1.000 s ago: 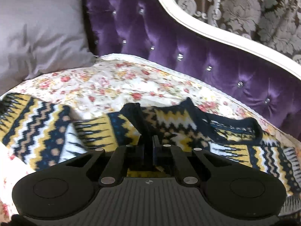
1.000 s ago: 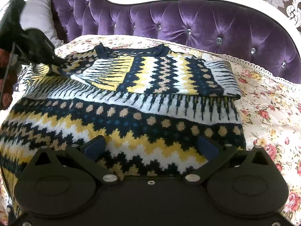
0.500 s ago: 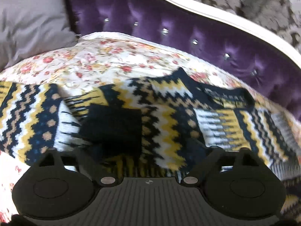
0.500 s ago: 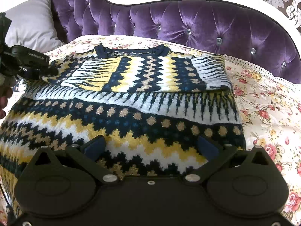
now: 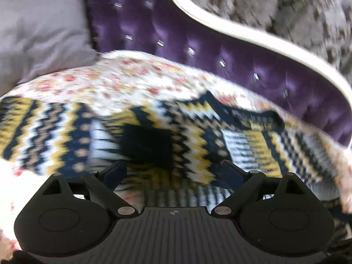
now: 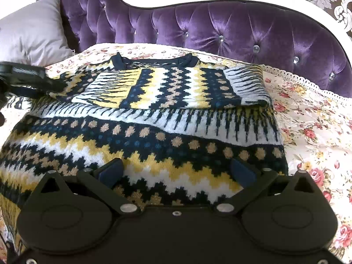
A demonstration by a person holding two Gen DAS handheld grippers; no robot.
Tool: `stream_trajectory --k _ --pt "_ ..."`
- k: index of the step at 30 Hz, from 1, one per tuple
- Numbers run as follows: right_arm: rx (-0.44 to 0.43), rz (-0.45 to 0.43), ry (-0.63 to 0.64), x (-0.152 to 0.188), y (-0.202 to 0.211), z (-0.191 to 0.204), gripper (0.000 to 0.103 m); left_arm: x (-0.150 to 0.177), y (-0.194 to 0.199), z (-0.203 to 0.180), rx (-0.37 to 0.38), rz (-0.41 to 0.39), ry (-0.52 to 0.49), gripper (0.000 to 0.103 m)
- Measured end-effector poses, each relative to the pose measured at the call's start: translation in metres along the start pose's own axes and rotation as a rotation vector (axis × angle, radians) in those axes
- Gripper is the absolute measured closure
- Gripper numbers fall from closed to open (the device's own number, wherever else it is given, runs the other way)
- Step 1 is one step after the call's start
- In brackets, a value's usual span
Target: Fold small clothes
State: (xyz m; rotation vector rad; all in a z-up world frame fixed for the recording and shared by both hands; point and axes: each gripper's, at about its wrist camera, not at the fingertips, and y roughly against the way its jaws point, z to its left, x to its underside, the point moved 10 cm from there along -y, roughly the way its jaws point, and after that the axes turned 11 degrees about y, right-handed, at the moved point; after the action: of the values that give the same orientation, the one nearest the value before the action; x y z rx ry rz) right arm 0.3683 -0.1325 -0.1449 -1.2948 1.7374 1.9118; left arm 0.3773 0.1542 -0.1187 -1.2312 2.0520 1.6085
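Note:
A navy, yellow and white patterned knit sweater (image 6: 176, 136) lies flat on the floral bedspread (image 6: 312, 132), collar toward the headboard. Both sleeves are folded across its chest (image 6: 114, 88). My right gripper (image 6: 177, 171) hovers open over the sweater's lower part, nothing pinched between its fingers. My left gripper (image 5: 173, 171) is over the sweater's (image 5: 193, 132) shoulder side; its jaws are opening wide, knit lies beneath them and the pads press on nothing. In the right wrist view the left gripper (image 6: 50, 85) shows at the left edge, beside the folded sleeve. The left wrist view is blurred.
A purple tufted headboard (image 6: 220, 28) with a white frame runs behind the bed. A grey pillow (image 6: 30, 35) leans at the back left. A lace edge (image 6: 303, 79) borders the bedspread on the right. Bare bedspread lies to the sweater's right.
My left gripper went from shut on the dark sleeve cuff to wide open. The sleeve now lies across the chest, and the gripper has drawn back toward the left. The right gripper stayed still.

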Motion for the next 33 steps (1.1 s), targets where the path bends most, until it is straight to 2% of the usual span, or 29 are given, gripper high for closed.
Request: stream_trajectory --k 6,9,15,22,28,30,31,33 --pt "0.001 -0.002 0.0 0.0 0.0 0.0 0.0 -0.026 0.031 0.079 -0.037 -0.027 0.221 0.01" --pt "0.0 -0.002 -0.001 0.0 0.0 0.0 0.0 -0.043 0.042 0.118 -0.085 -0.065 0.287 0.01" --pt "-0.001 -0.003 0.0 0.0 0.001 0.0 0.0 -0.063 0.043 0.178 -0.111 -0.102 0.448 0.01" --pt "-0.001 -0.016 -0.004 0.0 0.0 0.0 0.0 -0.072 0.021 0.223 -0.134 -0.116 0.58 0.01" --pt "-0.005 -0.023 -0.01 0.0 0.0 0.0 0.0 -0.075 -0.005 0.235 -0.141 -0.124 0.633 0.009" --pt "-0.006 -0.024 -0.011 0.001 0.0 -0.001 0.0 -0.078 -0.007 0.235 -0.171 -0.156 0.621 0.009" --pt "-0.006 -0.024 -0.012 0.0 0.0 0.0 0.0 -0.08 -0.008 0.233 -0.182 -0.163 0.614 0.01" --pt "-0.006 -0.024 -0.011 0.0 0.0 0.0 0.0 -0.083 -0.005 0.233 -0.241 -0.18 0.606 0.042"
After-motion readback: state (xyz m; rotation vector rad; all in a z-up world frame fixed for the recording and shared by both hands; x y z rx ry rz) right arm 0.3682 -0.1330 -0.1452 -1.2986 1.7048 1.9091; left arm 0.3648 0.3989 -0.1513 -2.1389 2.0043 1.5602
